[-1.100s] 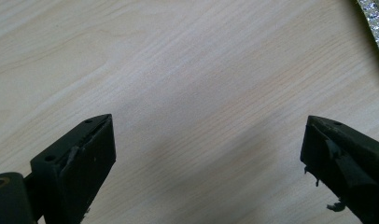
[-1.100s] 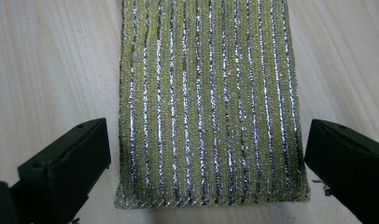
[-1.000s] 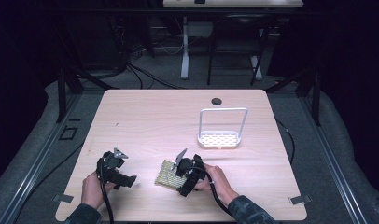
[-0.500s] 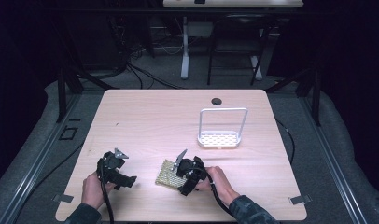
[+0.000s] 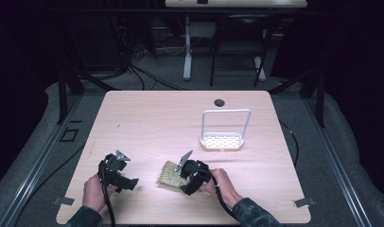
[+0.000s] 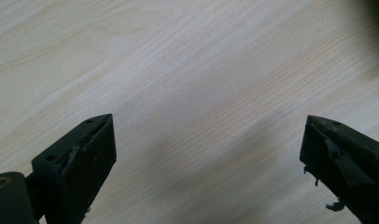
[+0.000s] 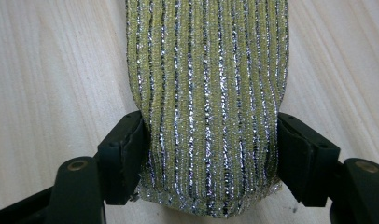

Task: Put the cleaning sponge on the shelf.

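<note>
Right tongs pinch the glittery yellow sponge; left tongs gape wide, holding nothing

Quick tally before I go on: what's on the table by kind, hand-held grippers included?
Scrubbing sponge: 1, between the jaws of the right hand-held gripper
White rack: 1
Hand-held grippers: 2, the left hand-held gripper open over bare table
Total: 4

The table is evenly lit from above while the room around it lies dark. Gripper views are bright; soft shadows fall on the wood, jaw edges slightly blurred.
</note>
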Demonstrator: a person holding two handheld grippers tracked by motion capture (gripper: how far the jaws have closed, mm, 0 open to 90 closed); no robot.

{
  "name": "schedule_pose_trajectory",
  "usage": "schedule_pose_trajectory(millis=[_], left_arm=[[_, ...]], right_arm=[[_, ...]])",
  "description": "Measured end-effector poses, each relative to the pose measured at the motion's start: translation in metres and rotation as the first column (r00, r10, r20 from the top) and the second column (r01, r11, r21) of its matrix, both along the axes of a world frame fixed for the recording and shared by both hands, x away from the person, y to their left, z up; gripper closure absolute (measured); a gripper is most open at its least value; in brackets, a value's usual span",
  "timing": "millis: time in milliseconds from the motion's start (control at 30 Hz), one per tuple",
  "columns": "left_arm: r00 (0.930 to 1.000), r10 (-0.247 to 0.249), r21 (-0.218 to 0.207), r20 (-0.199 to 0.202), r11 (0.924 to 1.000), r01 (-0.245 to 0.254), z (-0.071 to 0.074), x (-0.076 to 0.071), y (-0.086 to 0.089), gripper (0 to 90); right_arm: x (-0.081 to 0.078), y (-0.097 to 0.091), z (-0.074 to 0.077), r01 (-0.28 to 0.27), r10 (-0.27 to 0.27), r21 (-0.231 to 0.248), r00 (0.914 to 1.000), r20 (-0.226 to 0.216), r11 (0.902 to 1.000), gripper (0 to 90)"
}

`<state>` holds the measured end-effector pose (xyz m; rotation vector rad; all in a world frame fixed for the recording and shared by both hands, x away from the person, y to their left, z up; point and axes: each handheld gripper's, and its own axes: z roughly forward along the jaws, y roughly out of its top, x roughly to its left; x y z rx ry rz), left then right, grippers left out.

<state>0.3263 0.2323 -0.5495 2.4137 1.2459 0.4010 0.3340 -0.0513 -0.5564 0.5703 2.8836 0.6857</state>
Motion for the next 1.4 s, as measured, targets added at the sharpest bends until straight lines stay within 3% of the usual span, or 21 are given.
schedule_pose_trajectory(millis=[700, 1400], left_arm=[[1.0000, -0.005, 0.001, 0.004, 1.0000, 0.005, 0.001, 0.000, 0.000, 3.7], [1.0000, -0.006, 0.008, 0.006, 0.9999, 0.006, 0.001, -0.002, -0.002, 3.8]], right_arm=[[-0.016, -0.031, 0.029, 0.055, -0.056, 0.041, 0.9978, 0.034, 0.9976, 30.1], [-0.025, -0.072, 0.045, 0.129, -0.132, 0.059, 0.9895, 0.059, 0.9899, 30.6]])
